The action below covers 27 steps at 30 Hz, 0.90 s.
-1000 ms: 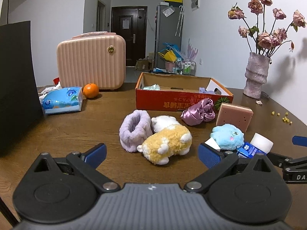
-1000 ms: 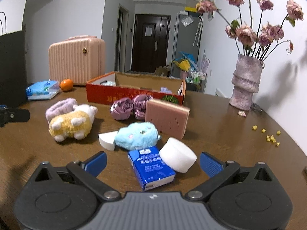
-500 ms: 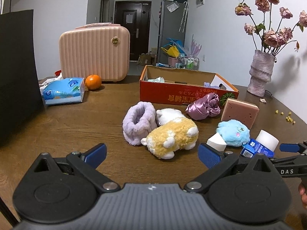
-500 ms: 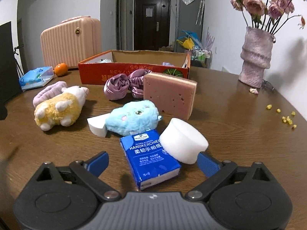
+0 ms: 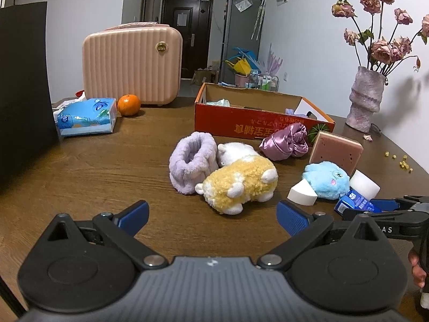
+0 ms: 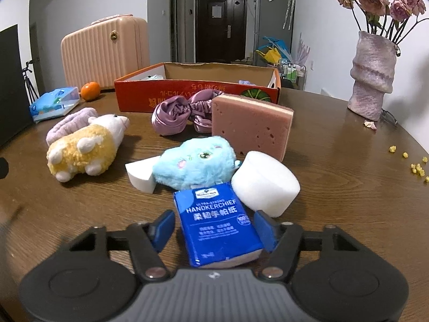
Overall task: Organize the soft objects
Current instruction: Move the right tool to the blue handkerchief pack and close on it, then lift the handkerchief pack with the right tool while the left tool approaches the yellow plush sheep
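Soft things lie on a brown table: a yellow-and-white plush (image 5: 238, 185) (image 6: 83, 150), a lilac fuzzy band (image 5: 191, 162), a blue plush (image 5: 325, 179) (image 6: 195, 166), a purple satin scrunchie (image 5: 284, 145) (image 6: 185, 112), a pink sponge (image 6: 250, 124), a white foam roll (image 6: 264, 183) and a white foam wedge (image 6: 140, 174). My right gripper (image 6: 214, 229) has its fingers on both sides of the blue handkerchief pack (image 6: 218, 221), touching or nearly touching it. My left gripper (image 5: 211, 214) is open and empty, just short of the yellow plush.
An open red cardboard box (image 5: 257, 115) (image 6: 195, 91) stands behind the pile. A pink case (image 5: 132, 65), an orange (image 5: 129, 104) and a tissue pack (image 5: 87, 119) are at the back left. A vase of dried flowers (image 5: 366, 98) stands at the right. A black panel (image 5: 22, 94) rises at the left.
My right gripper has moved forward and its fingers have closed in around the blue handkerchief pack. My left gripper has shifted slightly and stays open.
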Available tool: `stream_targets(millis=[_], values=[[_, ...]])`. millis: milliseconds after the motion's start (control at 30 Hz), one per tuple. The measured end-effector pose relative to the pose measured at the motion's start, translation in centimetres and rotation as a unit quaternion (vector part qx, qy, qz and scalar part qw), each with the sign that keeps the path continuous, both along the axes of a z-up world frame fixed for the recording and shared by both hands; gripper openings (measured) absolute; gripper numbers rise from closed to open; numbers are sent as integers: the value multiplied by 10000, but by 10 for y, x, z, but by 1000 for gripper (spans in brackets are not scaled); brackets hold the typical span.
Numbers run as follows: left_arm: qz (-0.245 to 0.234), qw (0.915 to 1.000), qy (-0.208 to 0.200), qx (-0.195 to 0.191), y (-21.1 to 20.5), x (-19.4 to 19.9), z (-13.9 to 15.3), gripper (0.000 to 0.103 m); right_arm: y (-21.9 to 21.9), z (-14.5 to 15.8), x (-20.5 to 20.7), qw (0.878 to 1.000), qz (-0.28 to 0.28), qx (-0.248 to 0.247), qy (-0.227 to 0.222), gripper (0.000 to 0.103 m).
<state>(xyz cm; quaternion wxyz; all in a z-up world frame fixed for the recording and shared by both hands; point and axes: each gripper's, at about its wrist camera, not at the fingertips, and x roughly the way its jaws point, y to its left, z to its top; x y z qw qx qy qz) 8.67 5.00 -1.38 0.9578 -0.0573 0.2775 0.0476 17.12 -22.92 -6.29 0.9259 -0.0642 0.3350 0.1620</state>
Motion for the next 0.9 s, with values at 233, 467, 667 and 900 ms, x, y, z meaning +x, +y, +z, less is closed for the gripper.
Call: stream_targets(millis=[233, 467, 667, 900], values=[[-19, 10000, 34, -34, -1, 1, -2, 103, 1, -2, -4, 9999, 33, -36, -110, 54], [-3, 10000, 39, -39, -1, 2, -3, 103, 4, 5, -20, 9993, 116, 71, -344, 51], [7, 10000, 69, -53, 0, 6, -6, 103, 5, 18, -30, 9976, 154, 205, -639, 51], [-9, 10000, 71, -57, 0, 7, -7, 103, 8, 32, -32, 9950, 147, 288, -944, 51]])
